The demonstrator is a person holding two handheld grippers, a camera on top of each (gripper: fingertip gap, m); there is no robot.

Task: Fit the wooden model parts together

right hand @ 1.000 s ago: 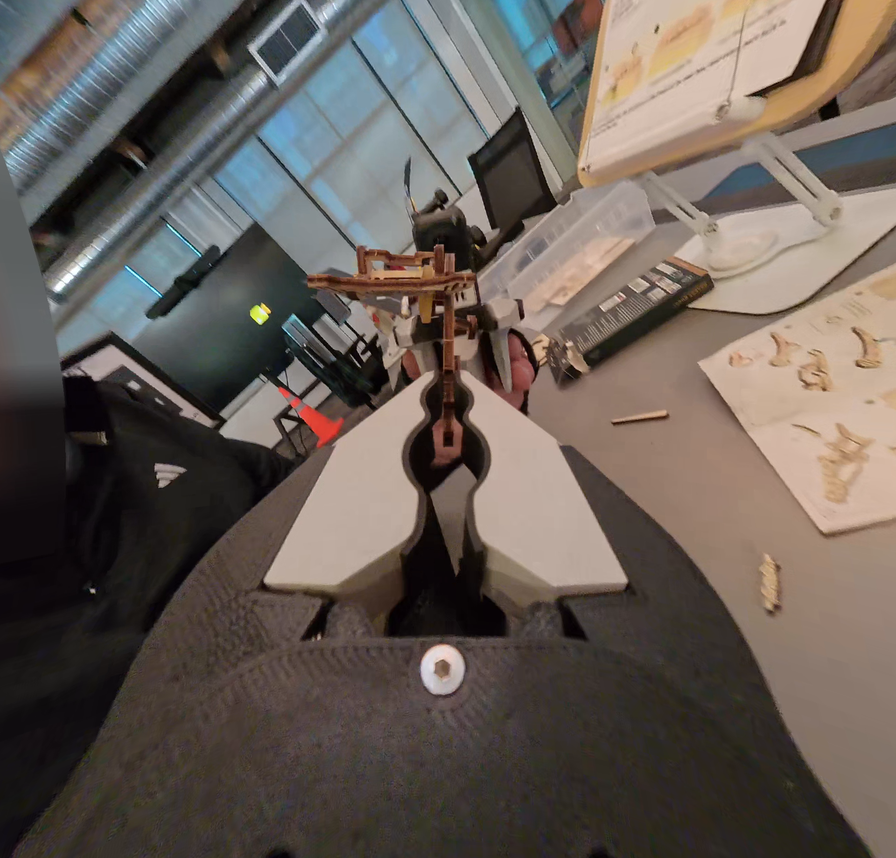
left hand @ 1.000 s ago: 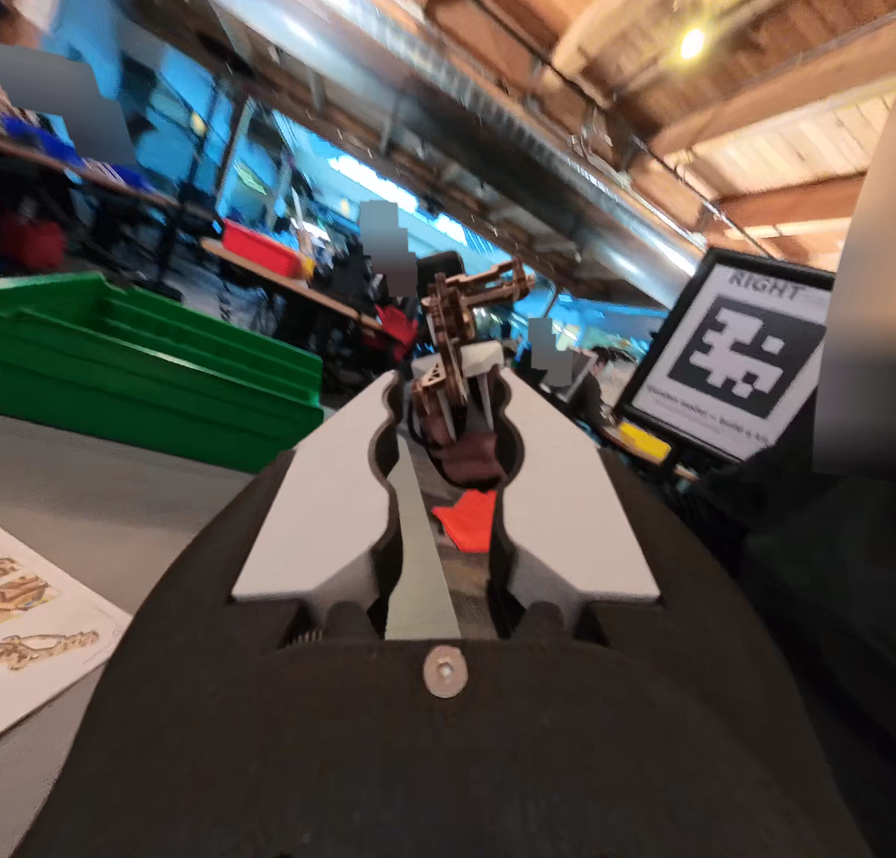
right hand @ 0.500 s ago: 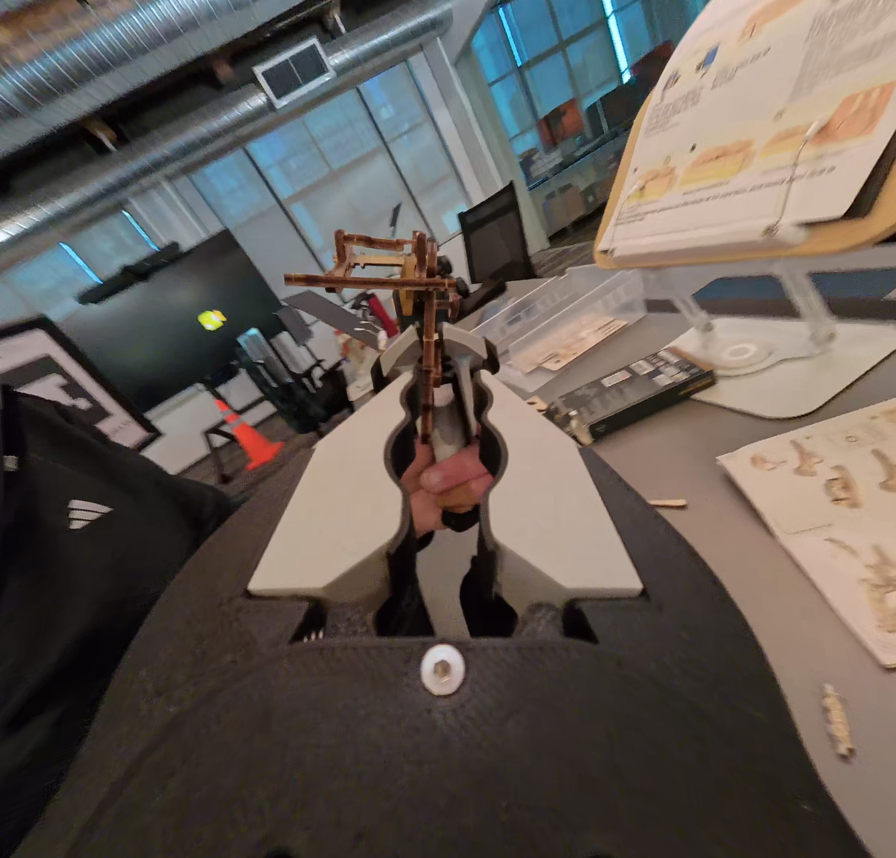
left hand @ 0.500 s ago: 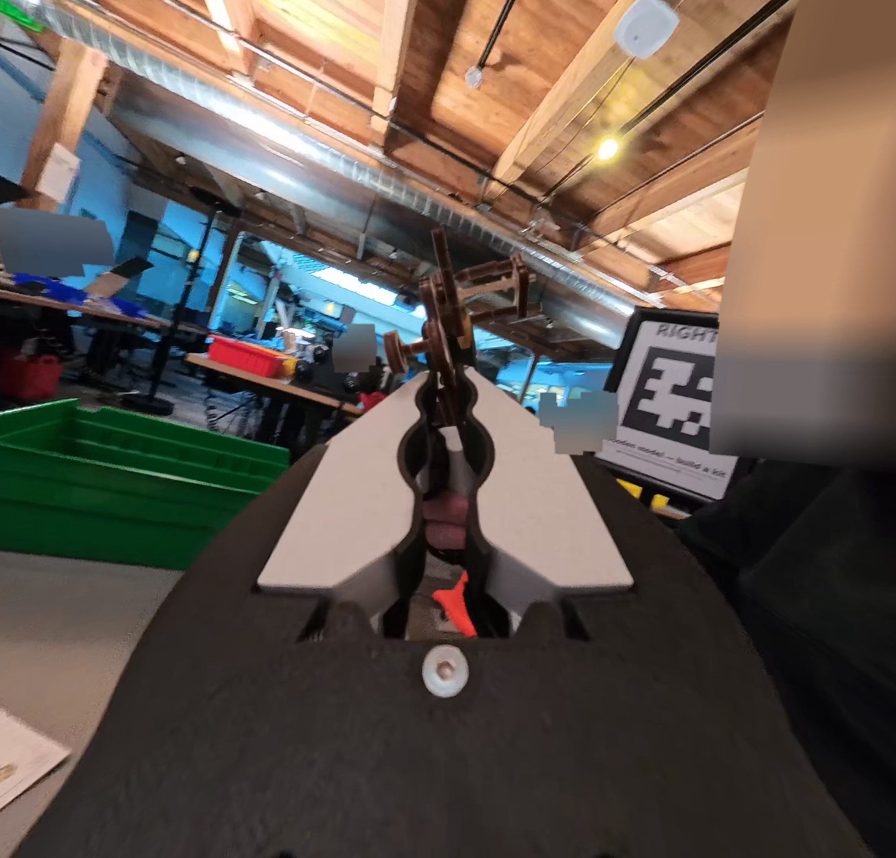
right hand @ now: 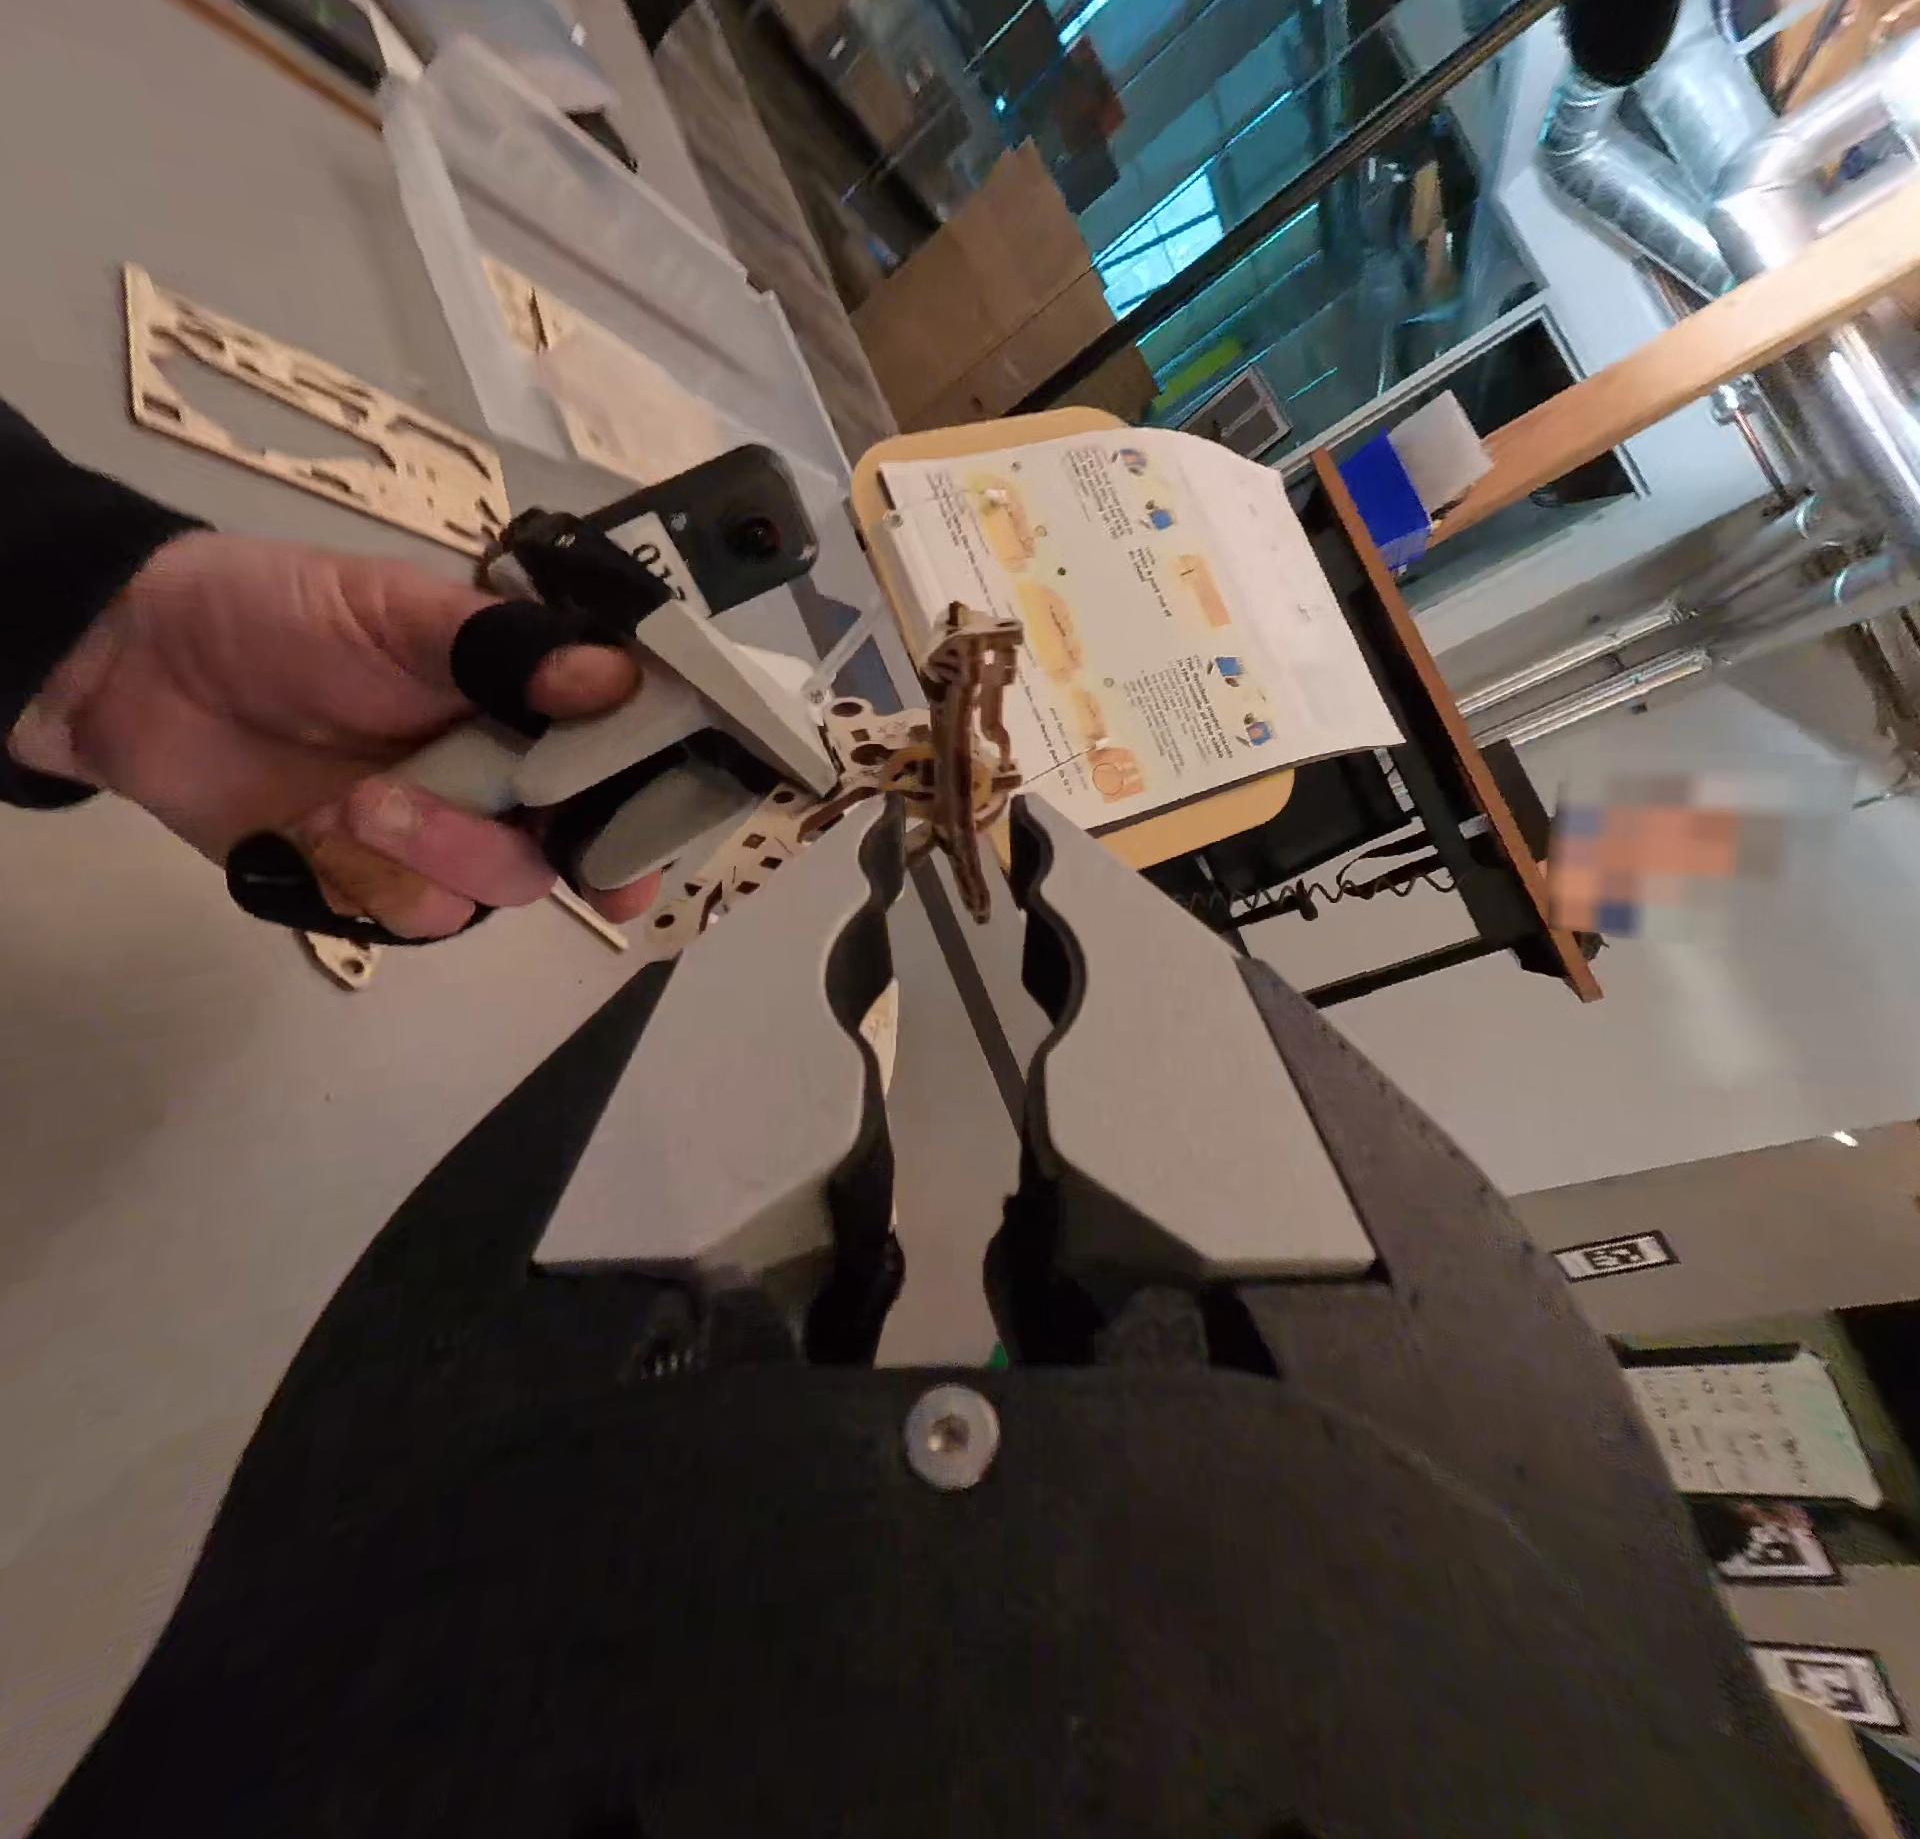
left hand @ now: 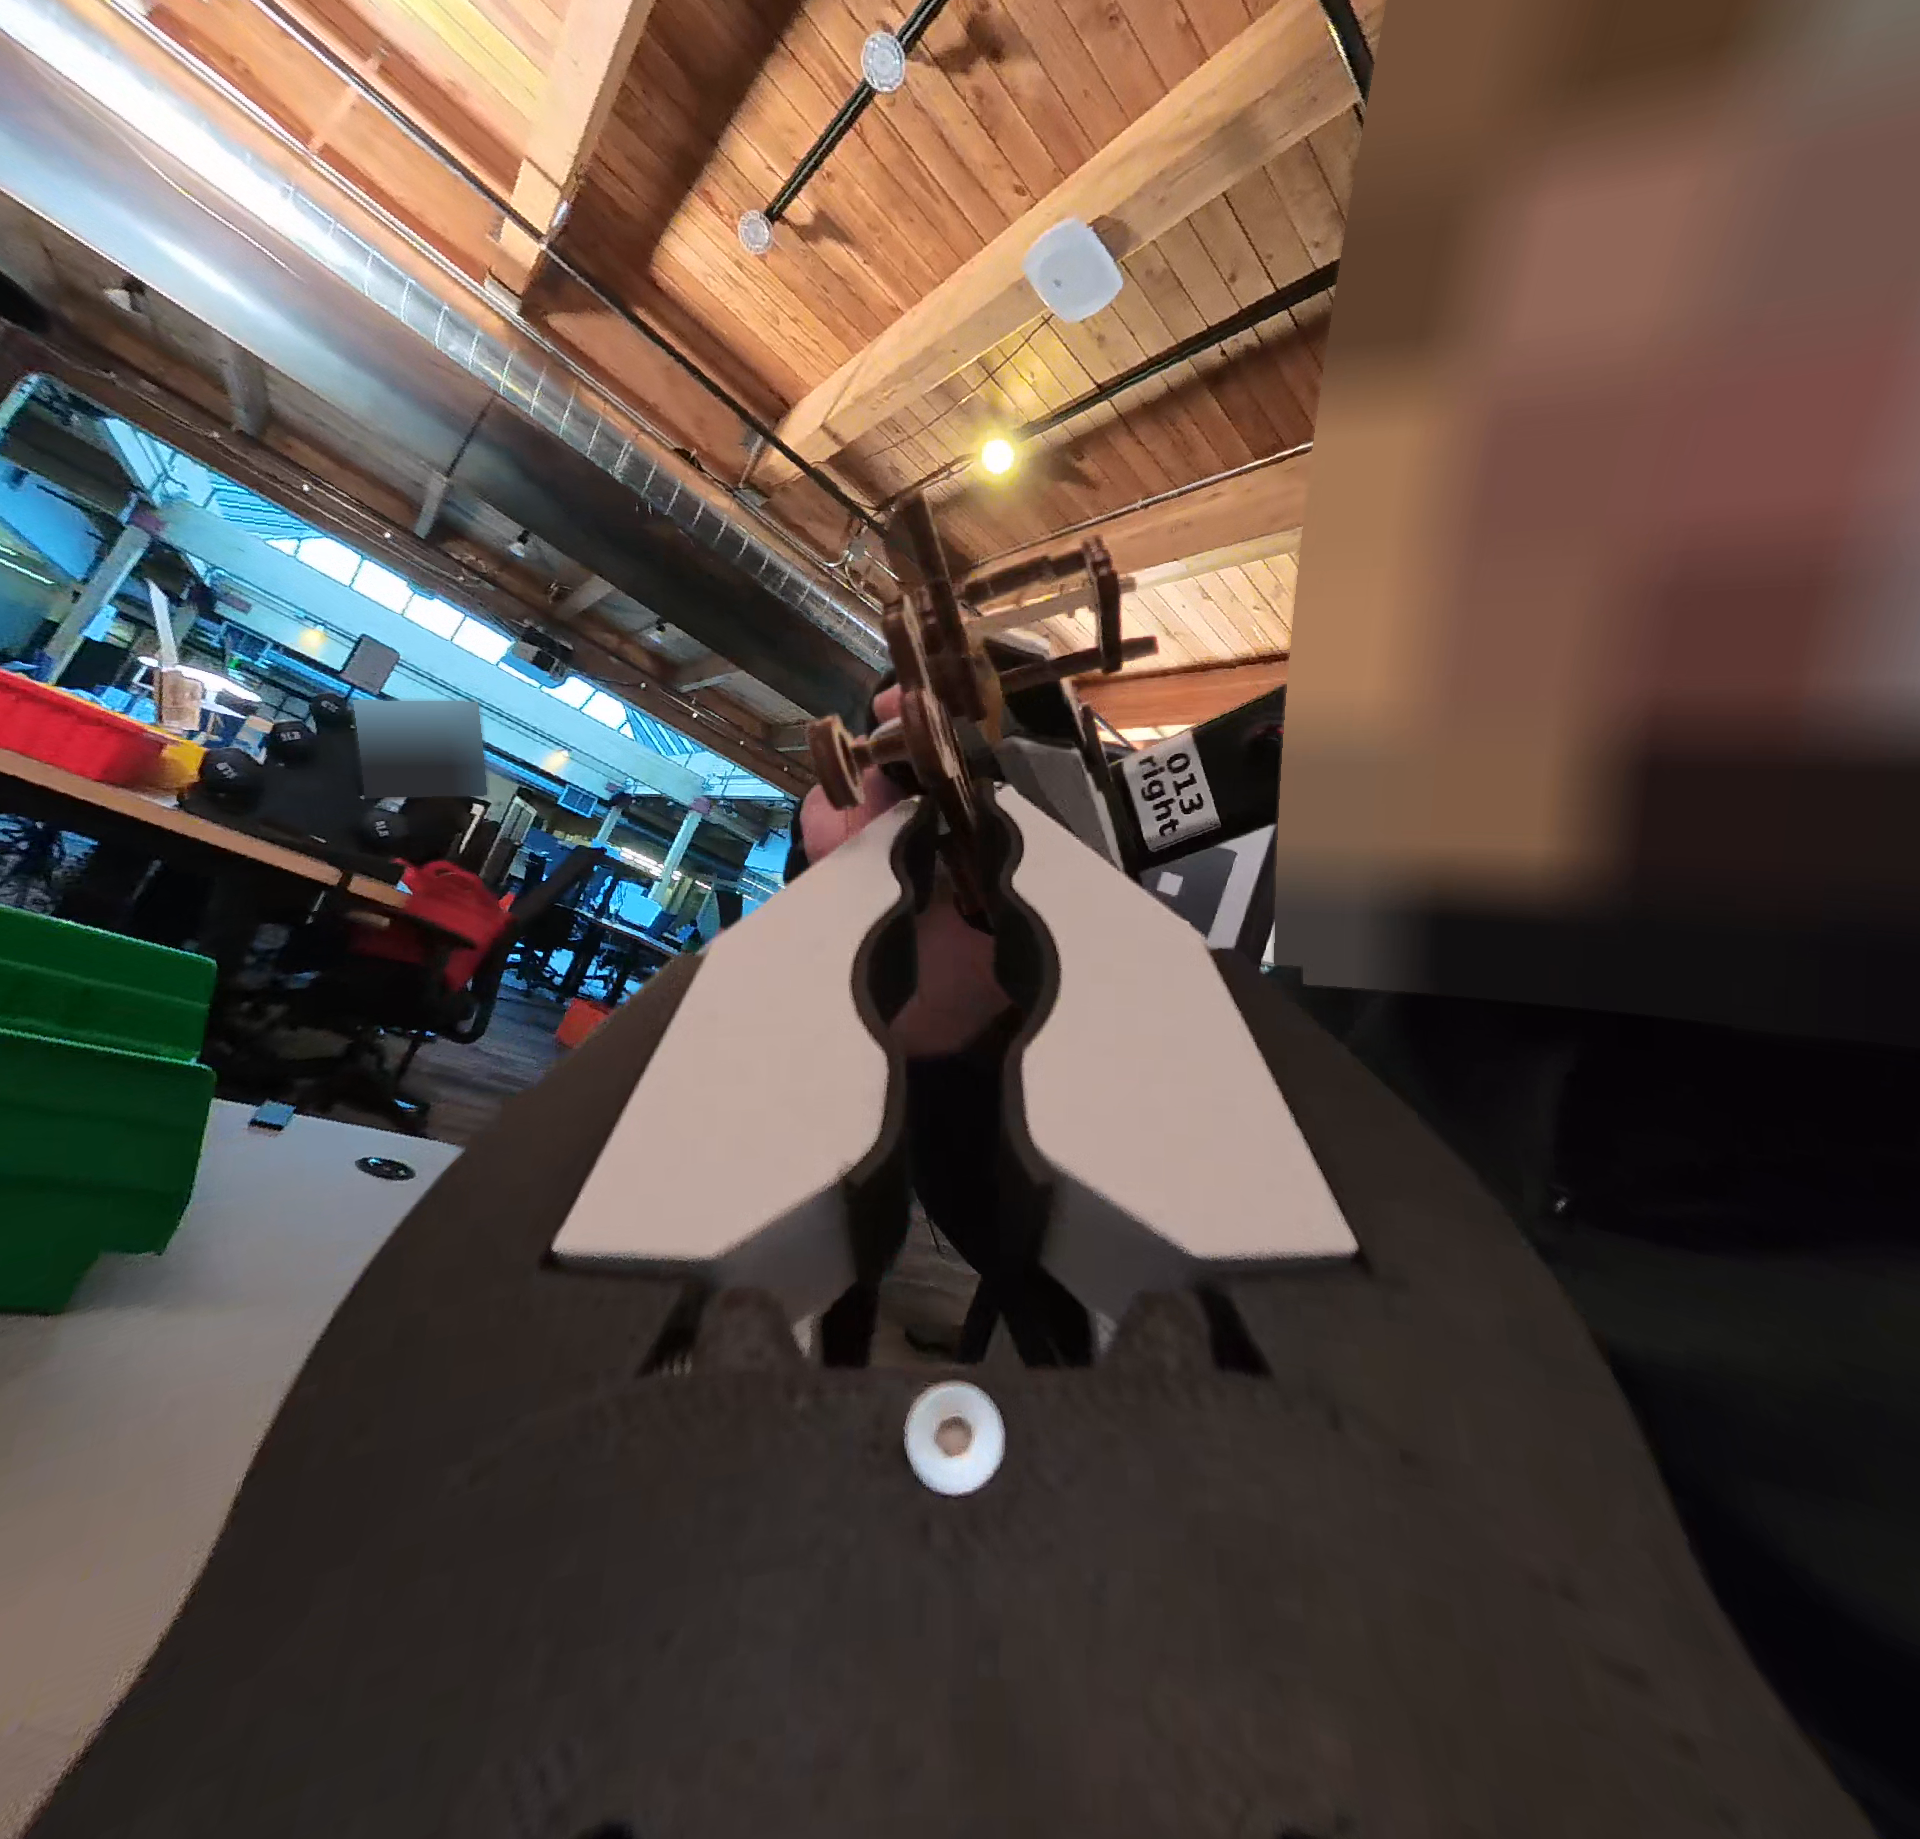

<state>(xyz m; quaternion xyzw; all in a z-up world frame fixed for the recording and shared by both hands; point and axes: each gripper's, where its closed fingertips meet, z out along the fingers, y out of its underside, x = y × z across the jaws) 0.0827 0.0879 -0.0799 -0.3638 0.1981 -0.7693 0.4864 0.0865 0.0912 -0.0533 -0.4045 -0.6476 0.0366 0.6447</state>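
A: What did the left wrist view show?

B: The left gripper (left hand: 951, 833) pointed up toward a timber ceiling, its fingers clenched on the wooden model (left hand: 940, 709), which stood out past the tips in the air. Behind it sat part of the right gripper (left hand: 1049, 781), with a hand showing through the gap between the fingers.

A: Any containers?

B: Stacked green bins (left hand: 94, 1093) at the left on the pale table edge (left hand: 135, 1374); I could not see inside them. A red tray (left hand: 73, 740) sat on a far desk, contents hidden too. A blurred patch covered the upper right.

A: And the right wrist view?

B: The right gripper (right hand: 948, 818) had its fingers a little apart, the model (right hand: 961, 750) standing between the tips; whether they pinched it I cannot tell. This view alone showed the person's hand (right hand: 301, 719) squeezing the left gripper (right hand: 826, 766), whose tips gripped the model's flat pale plate from the side.

A: Containers there?

B: A clear plastic bin (right hand: 582, 262) on the grey table (right hand: 208, 1114), holding pale wooden sheets. Near it lay a punched-out wooden parts sheet (right hand: 301, 428), and behind the model stood an instruction page on a clipboard stand (right hand: 1122, 605), partly blocked by the model.
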